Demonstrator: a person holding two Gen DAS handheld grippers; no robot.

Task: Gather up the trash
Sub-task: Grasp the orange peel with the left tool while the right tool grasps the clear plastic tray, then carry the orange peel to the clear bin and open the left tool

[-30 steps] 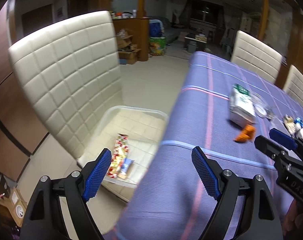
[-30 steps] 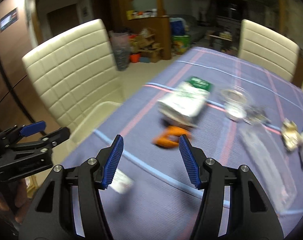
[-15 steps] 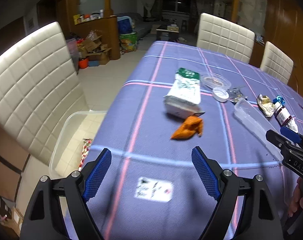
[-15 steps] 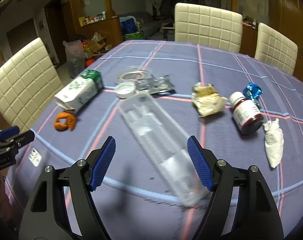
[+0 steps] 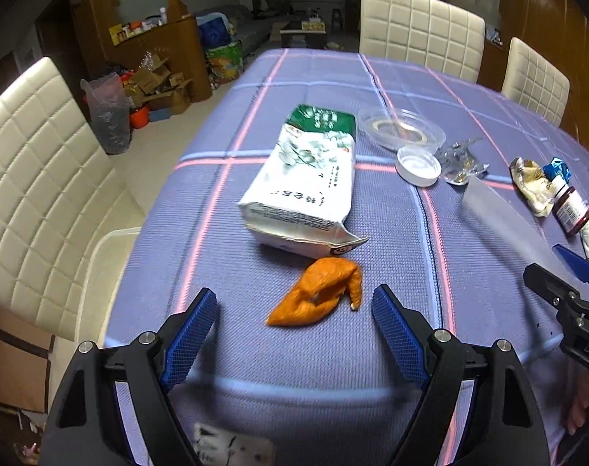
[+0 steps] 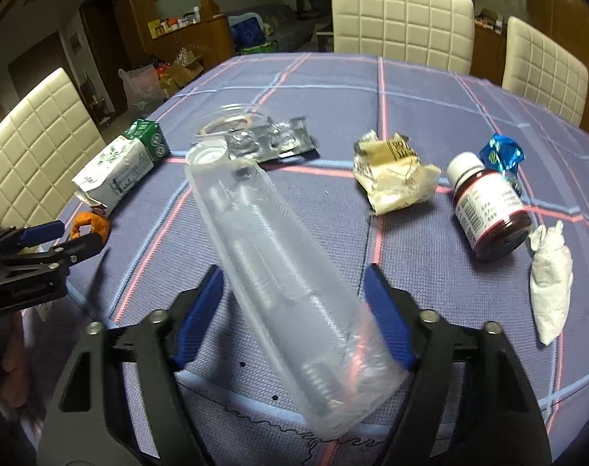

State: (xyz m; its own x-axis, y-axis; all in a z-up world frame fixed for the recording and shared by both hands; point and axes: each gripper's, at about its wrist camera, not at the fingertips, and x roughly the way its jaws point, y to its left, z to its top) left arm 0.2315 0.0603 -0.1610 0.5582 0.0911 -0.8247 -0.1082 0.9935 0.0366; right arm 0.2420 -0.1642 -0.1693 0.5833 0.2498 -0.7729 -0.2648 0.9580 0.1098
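My left hand-held gripper (image 5: 294, 318) is spread wide and holds nothing; the orange wrapper (image 5: 318, 293) lies on the table (image 5: 314, 349) between its fingers, just ahead. My right hand-held gripper (image 6: 294, 306) gapes too, its fingers either side of the clear plastic tray (image 6: 279, 268), not pinching it.

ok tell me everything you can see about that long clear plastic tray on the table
The clear plastic tray is a long, thin, see-through moulded shell with ribbed hollows inside, which look empty. It lies flat on the purple checked tablecloth, its near end between the open fingers of the right tool, which are not closed on it. Its far end reaches the white lid.
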